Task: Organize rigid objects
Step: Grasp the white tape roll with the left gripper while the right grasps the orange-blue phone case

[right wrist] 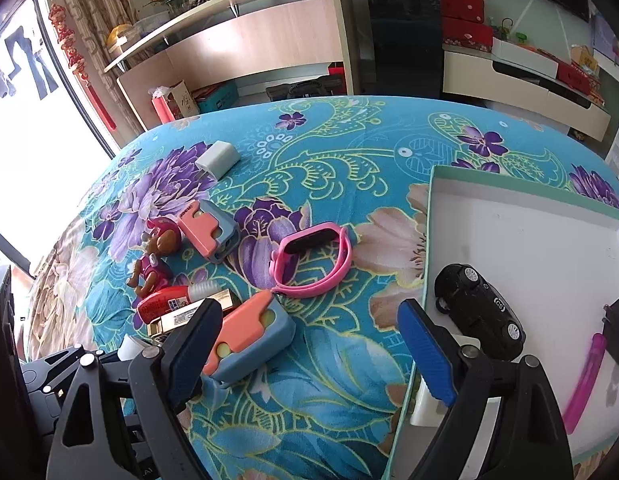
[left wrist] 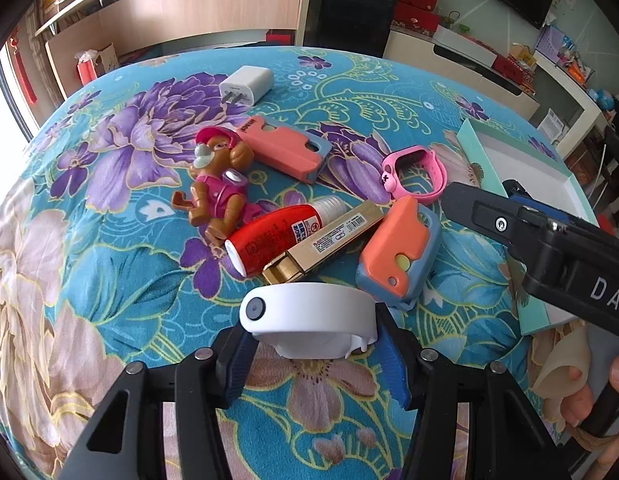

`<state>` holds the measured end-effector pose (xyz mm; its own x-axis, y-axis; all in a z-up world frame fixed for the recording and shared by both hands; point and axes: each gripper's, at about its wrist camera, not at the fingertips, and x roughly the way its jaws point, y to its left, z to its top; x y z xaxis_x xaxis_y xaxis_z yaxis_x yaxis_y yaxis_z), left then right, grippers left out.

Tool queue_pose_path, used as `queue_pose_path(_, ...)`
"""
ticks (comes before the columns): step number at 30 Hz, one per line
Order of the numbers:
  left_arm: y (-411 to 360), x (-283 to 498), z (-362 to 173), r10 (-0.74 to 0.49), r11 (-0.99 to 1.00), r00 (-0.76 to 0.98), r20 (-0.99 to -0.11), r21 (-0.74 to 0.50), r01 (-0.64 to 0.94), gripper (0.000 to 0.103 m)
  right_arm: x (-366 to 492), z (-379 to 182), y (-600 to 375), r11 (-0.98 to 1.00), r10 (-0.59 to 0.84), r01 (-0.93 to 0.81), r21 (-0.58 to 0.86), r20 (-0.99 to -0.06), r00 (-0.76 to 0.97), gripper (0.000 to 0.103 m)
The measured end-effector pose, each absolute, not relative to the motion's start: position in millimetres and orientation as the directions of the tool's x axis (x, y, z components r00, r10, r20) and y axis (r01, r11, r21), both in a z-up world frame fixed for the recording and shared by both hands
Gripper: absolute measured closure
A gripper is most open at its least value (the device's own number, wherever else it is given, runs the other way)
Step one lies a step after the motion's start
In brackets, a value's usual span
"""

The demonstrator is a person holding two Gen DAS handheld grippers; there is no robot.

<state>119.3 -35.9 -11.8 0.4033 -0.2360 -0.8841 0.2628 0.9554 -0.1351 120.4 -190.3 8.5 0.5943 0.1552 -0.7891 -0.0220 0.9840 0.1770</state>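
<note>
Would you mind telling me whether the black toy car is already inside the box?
Inside. The black toy car rests on the white floor of the box, within its teal rim.

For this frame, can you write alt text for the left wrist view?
The left hand-held gripper grips a white ring-shaped object above a floral tablecloth. Beyond lie a toy dog figure, a red bottle, a pink smartwatch and a white charger.
</note>
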Motion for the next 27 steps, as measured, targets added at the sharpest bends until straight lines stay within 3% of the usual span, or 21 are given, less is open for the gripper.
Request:
queue_pose_path(13,20.1,127.8,7.4,-0.146,0.989,0.501,-0.853,-0.131,0.065,0.045,118.2,-2.8,-159.9,0.979,0.199,-0.149,0.139,-0.814,0.546,0.013)
queue_pose_path(27,24.9,128.8,4.8,-0.159,0.987,0.493,-0.855,-0.152,0.054,0.045,121.2,-28.6,-141.5,0.972,0.153,-0.229,0.046,-0.865,0.478,0.014)
